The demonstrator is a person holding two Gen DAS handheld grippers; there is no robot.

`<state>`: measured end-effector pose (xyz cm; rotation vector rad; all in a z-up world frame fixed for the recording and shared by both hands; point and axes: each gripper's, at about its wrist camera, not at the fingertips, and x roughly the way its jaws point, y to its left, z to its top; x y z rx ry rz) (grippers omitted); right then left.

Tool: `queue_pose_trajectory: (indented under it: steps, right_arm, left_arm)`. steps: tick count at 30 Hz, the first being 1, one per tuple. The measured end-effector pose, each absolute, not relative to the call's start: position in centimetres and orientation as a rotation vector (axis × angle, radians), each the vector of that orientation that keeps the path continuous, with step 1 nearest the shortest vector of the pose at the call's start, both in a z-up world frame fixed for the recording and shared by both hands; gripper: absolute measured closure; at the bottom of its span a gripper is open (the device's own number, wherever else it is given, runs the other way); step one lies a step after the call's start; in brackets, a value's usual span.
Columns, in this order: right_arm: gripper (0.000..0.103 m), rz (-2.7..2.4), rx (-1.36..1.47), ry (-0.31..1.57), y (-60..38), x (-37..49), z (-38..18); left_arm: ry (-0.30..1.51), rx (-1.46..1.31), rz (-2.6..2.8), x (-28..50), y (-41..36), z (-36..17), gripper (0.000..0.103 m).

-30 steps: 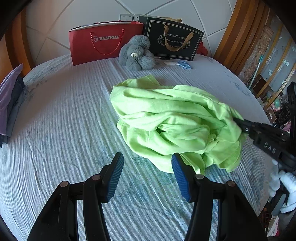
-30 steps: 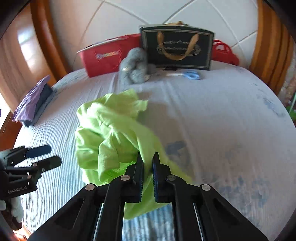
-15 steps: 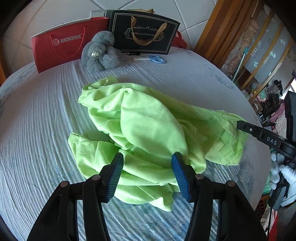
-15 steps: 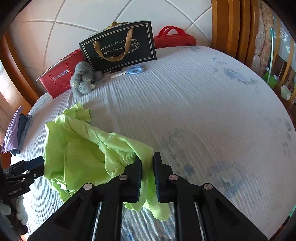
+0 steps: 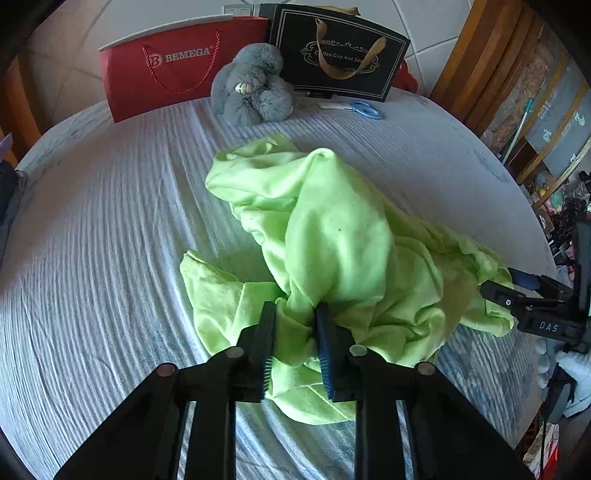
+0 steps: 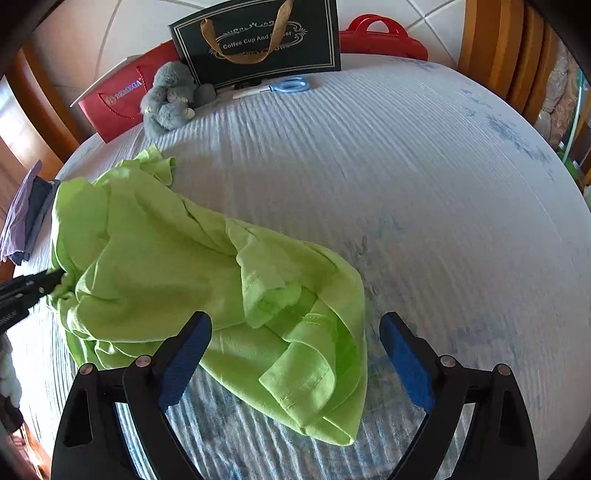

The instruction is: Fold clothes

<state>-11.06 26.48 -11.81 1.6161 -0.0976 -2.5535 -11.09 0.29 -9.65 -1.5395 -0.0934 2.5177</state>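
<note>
With our left hand-held gripper (image 5: 293, 341) just closing onto a bunch of the crumpled lime-green cotton shirt (image 5: 332, 251) lying well in front of the grey plush toy (image 5: 255, 88), and our right hand-held gripper (image 6: 295, 363) just opened wide over its hem, we should regrip a clean corner.

A white wall of large diagonal tiles (image 5: 424, 33) is rising behind the bed in its ribbed pale blue-white cover (image 6: 424, 192). Orange-brown wooden posts (image 6: 491, 44) are flanking it, and daylight is falling across the cover.
</note>
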Motion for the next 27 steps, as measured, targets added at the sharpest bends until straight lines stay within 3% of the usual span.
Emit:
queue_pose_trajectory:
  steps: [2,5,14,16,18,19,20,21,24,27]
  right_arm:
    - [0.013,-2.524,1.639,-0.069,26.1,-11.2,-12.7]
    - [0.025,-2.503,1.669,-0.049,25.6,-11.4,-13.7]
    - [0.024,-2.516,1.655,-0.063,25.7,-11.5,-13.6]
    - [0.025,-2.512,1.669,-0.021,25.3,-11.6,-13.7]
    - [0.032,-2.507,1.696,0.043,24.8,-11.8,-13.4]
    - [0.051,-2.502,1.702,0.06,24.7,-11.8,-13.1]
    - [0.079,-2.497,1.707,0.076,24.6,-11.9,-12.8]
    - [0.088,-2.508,1.684,0.083,24.8,-11.8,-12.2]
    - [0.094,-2.689,1.568,0.134,26.5,-11.0,-9.0]
    - [0.094,-2.873,1.443,0.063,29.8,-9.8,-4.9]
  left_arm:
    - [-0.112,-1.508,2.56,-10.7,-1.3,-8.5,0.054]
    - [-0.109,-1.501,2.56,-9.9,-2.5,-8.0,0.054]
    - [-0.081,-1.57,2.485,-10.1,0.1,-12.0,0.054]
    - [-0.105,-1.593,2.481,-10.4,0.6,-12.7,0.064]
    - [-0.127,-1.615,2.477,-10.8,1.1,-13.4,0.086]
    - [-0.114,-1.606,2.487,-10.7,1.3,-12.8,0.087]
    - [-0.098,-1.585,2.522,-10.6,1.2,-11.9,0.088]
    - [-0.091,-1.555,2.559,-10.4,0.9,-10.8,0.088]
    - [-0.114,-1.432,2.702,-9.9,-1.9,-6.1,0.089]
    - [-0.115,-1.348,2.832,-9.6,-5.3,-2.1,0.089]
